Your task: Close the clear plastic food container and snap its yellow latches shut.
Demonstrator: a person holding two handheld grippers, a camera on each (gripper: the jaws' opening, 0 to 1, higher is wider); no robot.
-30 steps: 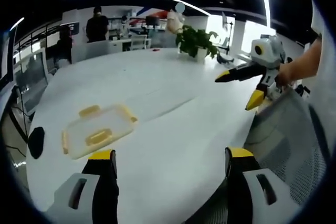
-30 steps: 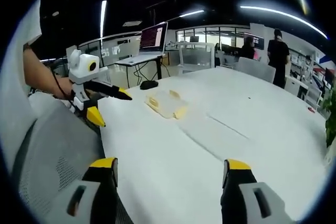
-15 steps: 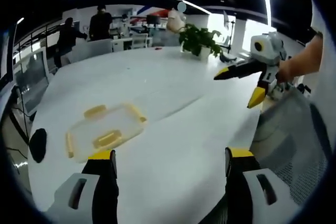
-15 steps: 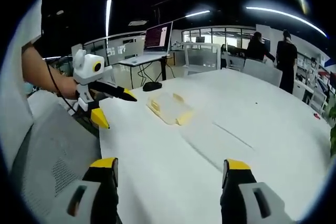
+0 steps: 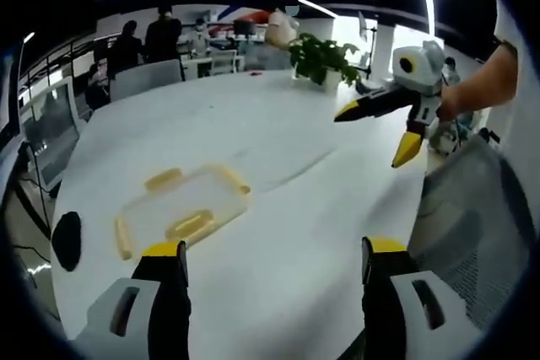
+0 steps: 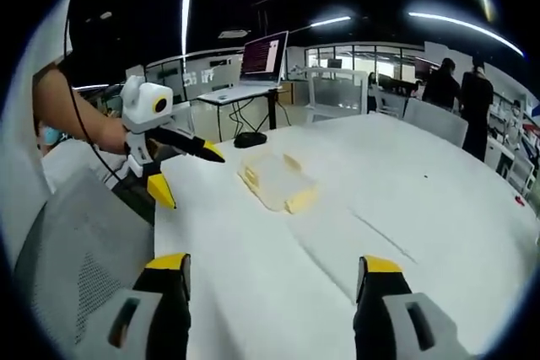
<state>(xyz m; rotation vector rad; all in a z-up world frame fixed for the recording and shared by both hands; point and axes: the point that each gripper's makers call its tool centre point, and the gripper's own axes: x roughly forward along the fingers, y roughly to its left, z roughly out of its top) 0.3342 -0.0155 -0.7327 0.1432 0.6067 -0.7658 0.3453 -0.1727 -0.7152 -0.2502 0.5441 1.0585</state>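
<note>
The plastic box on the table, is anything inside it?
Looks empty: the white table shows through the clear container and nothing is visible inside. Whether its yellow latches are snapped, cannot tell.

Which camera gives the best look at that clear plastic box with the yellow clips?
The left gripper view: the container lies close, seen from above, latches distinct. In the right gripper view the container sits farther off and looks smaller.
</note>
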